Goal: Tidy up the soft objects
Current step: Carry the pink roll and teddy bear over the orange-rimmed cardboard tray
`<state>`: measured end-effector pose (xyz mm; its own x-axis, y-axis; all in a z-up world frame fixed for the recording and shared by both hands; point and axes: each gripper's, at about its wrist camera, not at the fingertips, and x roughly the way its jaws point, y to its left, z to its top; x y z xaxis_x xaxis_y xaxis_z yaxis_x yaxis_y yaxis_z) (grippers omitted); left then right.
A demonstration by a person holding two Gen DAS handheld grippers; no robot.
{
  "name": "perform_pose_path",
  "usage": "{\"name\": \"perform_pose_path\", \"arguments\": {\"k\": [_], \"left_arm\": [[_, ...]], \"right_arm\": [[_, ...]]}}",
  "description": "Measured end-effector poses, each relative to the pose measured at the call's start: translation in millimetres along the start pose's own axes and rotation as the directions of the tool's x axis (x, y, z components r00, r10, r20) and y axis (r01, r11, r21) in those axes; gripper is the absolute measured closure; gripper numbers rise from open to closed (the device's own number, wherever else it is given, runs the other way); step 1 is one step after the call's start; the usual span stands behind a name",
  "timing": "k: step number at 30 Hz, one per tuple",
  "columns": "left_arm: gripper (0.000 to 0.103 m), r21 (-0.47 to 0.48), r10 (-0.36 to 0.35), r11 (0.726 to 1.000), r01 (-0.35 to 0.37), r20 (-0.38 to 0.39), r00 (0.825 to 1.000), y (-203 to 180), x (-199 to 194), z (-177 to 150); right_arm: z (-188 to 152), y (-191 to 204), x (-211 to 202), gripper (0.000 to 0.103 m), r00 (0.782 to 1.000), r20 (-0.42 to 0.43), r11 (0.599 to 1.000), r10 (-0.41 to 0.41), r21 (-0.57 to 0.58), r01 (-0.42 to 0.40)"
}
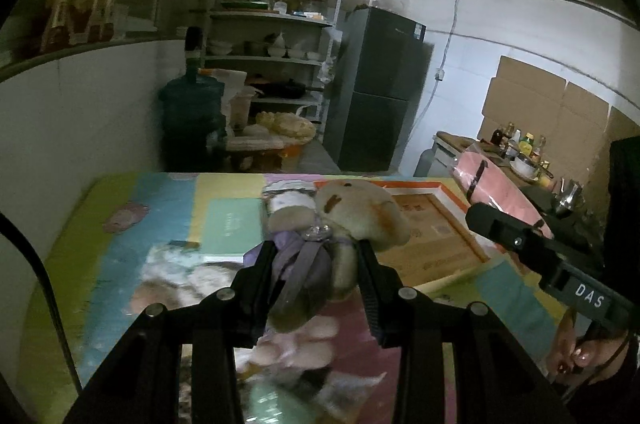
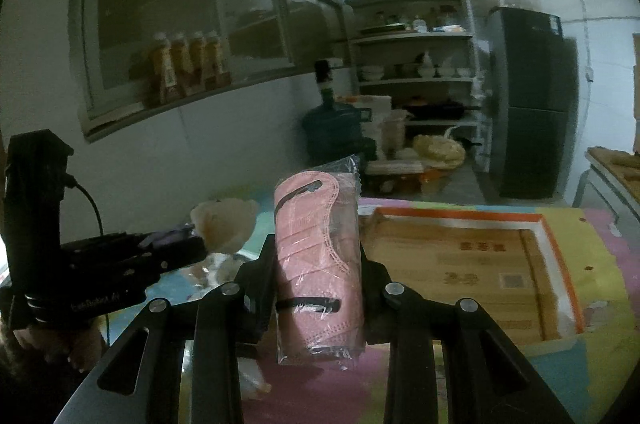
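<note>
- Clamped between your left gripper's (image 1: pixel 316 252) fingers (image 1: pixel 370 264), a beige plush bear (image 1: pixel 352 216) with a purple ribbon is hanging above the colourful play mat (image 1: pixel 120 256), its head rising past the fingertips.
- Your right gripper (image 2: pixel 318 256) is grasping a pink face mask in a clear wrapper (image 2: pixel 318 260), the packet standing upright between the two fingers (image 2: pixel 260 264) and lifted off the mat.
- Just beyond both loads, a shallow cardboard box with an orange rim (image 2: pixel 472 264) is lying open on the mat, to the right of the bear and near the mask.
- Your hands are showing at the frame edges, each one wrapping around a gripper handle.
- Farther back, a blue water jug (image 1: pixel 192 111), kitchen shelves (image 1: pixel 276 19) and a dark refrigerator (image 1: pixel 376 91) are lining the white wall.
</note>
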<state>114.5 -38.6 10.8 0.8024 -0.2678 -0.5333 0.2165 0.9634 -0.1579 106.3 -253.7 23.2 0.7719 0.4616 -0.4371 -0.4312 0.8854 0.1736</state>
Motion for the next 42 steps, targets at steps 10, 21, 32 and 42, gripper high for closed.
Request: {"name": "perform_pose_path", "arguments": {"k": [10, 21, 32, 42], "left_arm": [[0.064, 0.013, -0.024, 1.0, 0.024, -0.026, 0.999, -59, 38, 12], [0.064, 0.018, -0.007, 1.0, 0.008, -0.056, 0.998, -108, 83, 14], [0.064, 0.021, 0.015, 1.0, -0.013, -0.095, 0.995, -145, 127, 12], [0.064, 0.035, 0.027, 0.999, -0.022, -0.135, 0.991, -169, 160, 8]], "right_arm": [[-1, -54, -24, 0.07, 0.998, 0.015, 0.997, -0.068, 0.031, 0.067], [-9, -118, -37, 0.07, 0.99, 0.0, 0.986, -0.143, 0.081, 0.142], [-20, -168, -37, 0.07, 0.979, -0.042, 0.973, -0.199, 0.113, 0.203], [-24, -196, -25, 0.07, 0.972, -0.08, 0.964, -0.223, 0.13, 0.232]]}}
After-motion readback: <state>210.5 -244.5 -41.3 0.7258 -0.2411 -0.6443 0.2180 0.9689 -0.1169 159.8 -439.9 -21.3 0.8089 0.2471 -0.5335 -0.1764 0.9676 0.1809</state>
